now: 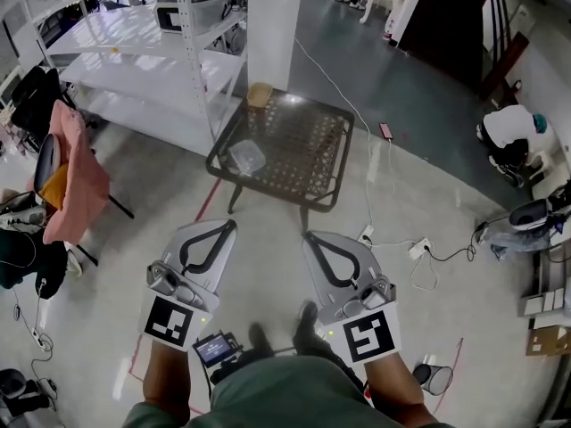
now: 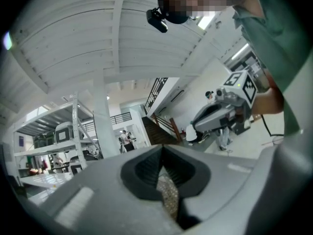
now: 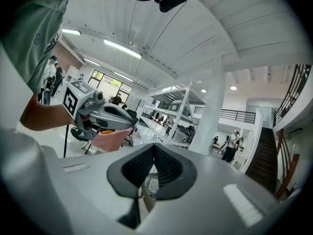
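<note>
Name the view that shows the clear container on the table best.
Head view: the clear container lies whole on the table. Both gripper views show at most a sliver past their jaws.

- left gripper (image 1: 229, 225) and right gripper (image 1: 308, 235), lower half of the frame: pale grey shells, black jaw pads, and a black-and-white square marker on each cube
- table (image 1: 332, 112), centre: dark frame, brownish woven-mesh top
- basket (image 1: 259, 94) at the table's upper left corner: tan
- cloth (image 1: 78, 172), left edge: pink, with a bit of orange peeking out
- shelving (image 1: 183, 52), upper left: white
- shirt (image 1: 268, 398), bottom: muted green
- floor (image 1: 428, 181): glossy grey with thin red lines
</note>
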Tool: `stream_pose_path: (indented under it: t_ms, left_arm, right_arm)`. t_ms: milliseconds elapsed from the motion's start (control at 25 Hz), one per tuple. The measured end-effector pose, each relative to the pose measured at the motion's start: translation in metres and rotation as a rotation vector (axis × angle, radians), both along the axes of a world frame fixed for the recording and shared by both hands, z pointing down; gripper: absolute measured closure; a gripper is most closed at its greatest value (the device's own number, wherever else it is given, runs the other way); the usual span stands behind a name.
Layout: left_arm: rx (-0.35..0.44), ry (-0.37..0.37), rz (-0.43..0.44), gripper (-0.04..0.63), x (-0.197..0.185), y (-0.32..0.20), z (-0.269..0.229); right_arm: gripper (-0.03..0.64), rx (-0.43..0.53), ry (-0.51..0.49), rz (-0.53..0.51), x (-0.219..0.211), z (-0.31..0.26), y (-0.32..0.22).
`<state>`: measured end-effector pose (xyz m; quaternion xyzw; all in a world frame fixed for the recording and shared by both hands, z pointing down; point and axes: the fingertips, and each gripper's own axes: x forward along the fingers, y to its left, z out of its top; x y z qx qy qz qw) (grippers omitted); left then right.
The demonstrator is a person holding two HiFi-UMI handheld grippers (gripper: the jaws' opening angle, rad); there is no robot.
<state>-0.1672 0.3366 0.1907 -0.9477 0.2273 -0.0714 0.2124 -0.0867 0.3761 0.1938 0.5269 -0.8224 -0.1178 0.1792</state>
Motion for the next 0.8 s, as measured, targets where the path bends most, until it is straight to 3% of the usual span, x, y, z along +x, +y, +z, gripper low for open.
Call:
stream_pose_path:
  t_ms: [480, 800]
  left_arm:
    - [-0.003, -0.045, -0.083, 0.594, 0.096, -0.033, -0.003]
    - [0.003, -0.072, -0.192, 0.594, 0.142, -0.049, -0.002]
  right_arm:
    - [0.612, 0.009, -0.051, -0.096, 0.093, -0.005, -0.048]
    - [0.612, 0.016, -0.078, -0.201, 0.143, -0.003, -0.074]
